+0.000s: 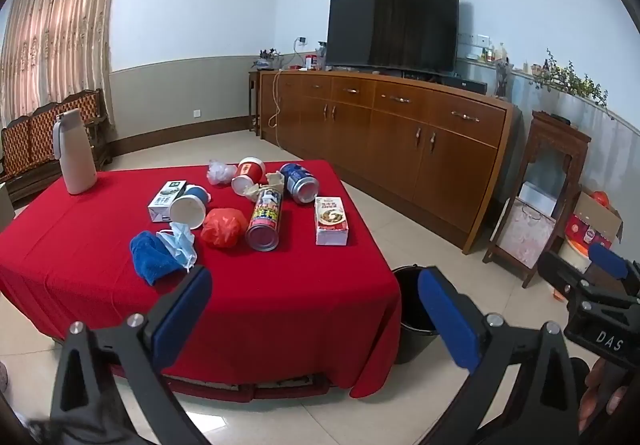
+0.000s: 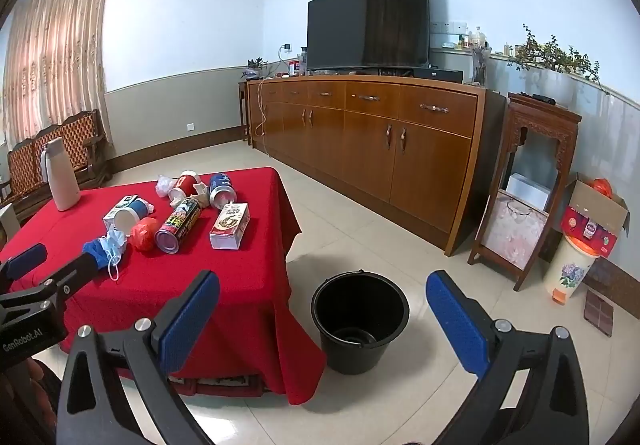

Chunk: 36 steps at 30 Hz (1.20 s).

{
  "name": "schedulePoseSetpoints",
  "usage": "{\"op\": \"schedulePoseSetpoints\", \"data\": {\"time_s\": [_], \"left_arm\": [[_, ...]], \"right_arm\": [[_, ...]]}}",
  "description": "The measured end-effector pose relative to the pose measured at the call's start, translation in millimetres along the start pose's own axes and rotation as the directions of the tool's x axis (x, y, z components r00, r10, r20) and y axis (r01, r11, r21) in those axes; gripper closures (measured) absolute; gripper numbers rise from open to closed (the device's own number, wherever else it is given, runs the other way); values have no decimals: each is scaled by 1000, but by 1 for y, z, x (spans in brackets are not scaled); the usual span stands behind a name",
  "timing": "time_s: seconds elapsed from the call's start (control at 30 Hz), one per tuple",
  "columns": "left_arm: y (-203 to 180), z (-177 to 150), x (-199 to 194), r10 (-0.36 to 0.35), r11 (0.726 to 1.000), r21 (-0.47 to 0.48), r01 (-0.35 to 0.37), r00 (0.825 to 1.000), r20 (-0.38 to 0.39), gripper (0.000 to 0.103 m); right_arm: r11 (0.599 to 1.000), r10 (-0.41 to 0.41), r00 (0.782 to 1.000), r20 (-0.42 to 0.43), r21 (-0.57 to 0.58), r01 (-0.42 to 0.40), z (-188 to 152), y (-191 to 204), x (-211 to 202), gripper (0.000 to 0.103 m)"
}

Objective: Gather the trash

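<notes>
Both grippers, left [image 1: 314,319] and right [image 2: 322,319], hang wide open and empty, probably because the bucket [image 2: 360,321] awaits the table's [image 2: 224,285] trash.

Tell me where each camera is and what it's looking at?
Left wrist: sits on the left gripper, faces the red table of trash; its blue pads, open, plus the right gripper show.
Right wrist: sits on the right gripper, faces the black bucket; the left gripper shows.
Both share table, bucket, TV.
</notes>
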<state>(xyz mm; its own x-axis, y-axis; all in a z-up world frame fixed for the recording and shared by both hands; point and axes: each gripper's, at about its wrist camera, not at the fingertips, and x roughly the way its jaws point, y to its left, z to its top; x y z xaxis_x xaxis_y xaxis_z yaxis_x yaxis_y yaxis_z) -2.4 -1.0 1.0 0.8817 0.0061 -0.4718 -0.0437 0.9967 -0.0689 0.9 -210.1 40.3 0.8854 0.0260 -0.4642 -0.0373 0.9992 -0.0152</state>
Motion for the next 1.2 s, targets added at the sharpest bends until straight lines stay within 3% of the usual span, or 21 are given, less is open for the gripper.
{"op": "schedulePoseSetpoints", "data": {"time_s": [1.2], "left_arm": [[-17, 0, 1, -10, 1000, 12, 10, 1000, 2, 0]], "right_arm": [[999, -5, 1000, 1, 32, 5, -7, -21, -1, 0]]}}
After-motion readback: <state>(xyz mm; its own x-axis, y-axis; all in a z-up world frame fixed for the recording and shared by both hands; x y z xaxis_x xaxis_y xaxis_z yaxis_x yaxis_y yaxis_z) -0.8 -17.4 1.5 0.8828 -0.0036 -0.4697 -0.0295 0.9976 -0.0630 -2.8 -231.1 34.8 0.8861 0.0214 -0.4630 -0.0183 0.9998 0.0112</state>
